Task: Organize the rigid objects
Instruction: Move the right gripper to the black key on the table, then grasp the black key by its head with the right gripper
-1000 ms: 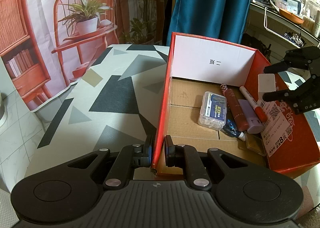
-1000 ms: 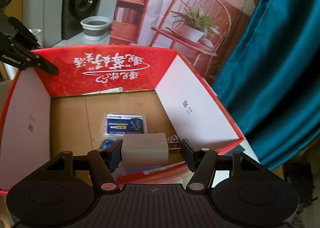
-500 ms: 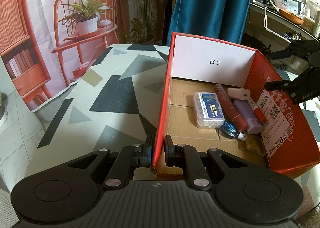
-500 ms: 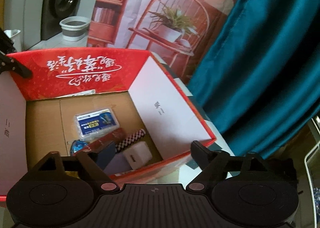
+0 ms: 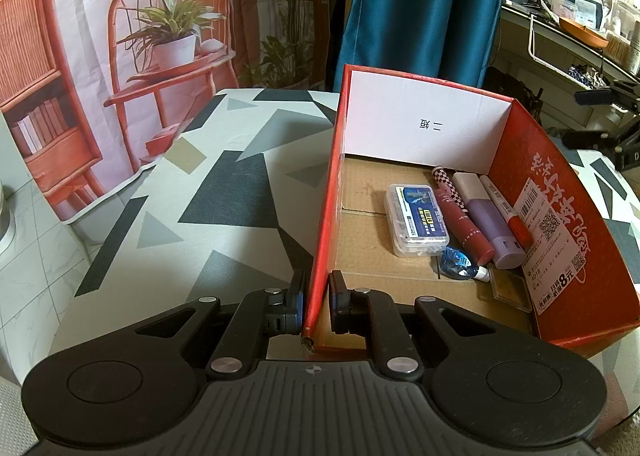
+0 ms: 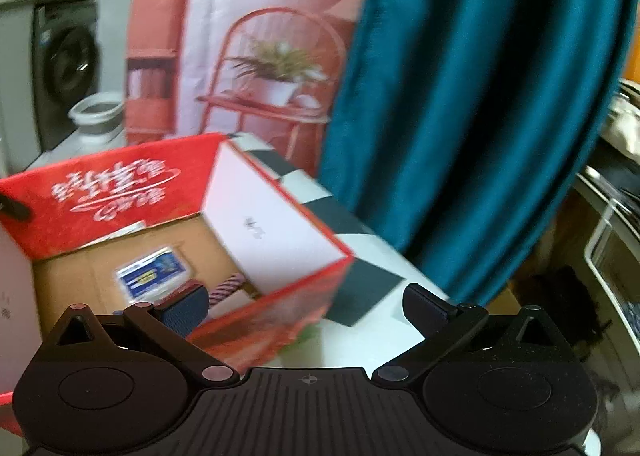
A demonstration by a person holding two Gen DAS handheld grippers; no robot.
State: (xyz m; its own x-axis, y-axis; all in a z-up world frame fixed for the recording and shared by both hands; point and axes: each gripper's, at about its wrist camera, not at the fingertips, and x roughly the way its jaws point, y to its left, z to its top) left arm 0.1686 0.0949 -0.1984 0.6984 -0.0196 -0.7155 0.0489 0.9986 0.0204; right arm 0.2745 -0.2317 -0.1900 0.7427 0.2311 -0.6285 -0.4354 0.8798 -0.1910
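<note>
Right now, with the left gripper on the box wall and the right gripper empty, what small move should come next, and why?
Probably draw the right gripper farther off the box to look for another loose item. Its jaws are opening with nothing between them. The left gripper is clamped on the near wall and steadies the box, so it should stay put. No loose item shows on the table.

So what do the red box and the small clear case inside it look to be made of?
Red box: apparently corrugated cardboard, printed glossy red outside, plain white on two inner walls; the brown floor and the frayed corner by the left gripper show the raw board. Clear case: probably hard transparent plastic, glossy, with a blue printed label visible through the lid.
</note>
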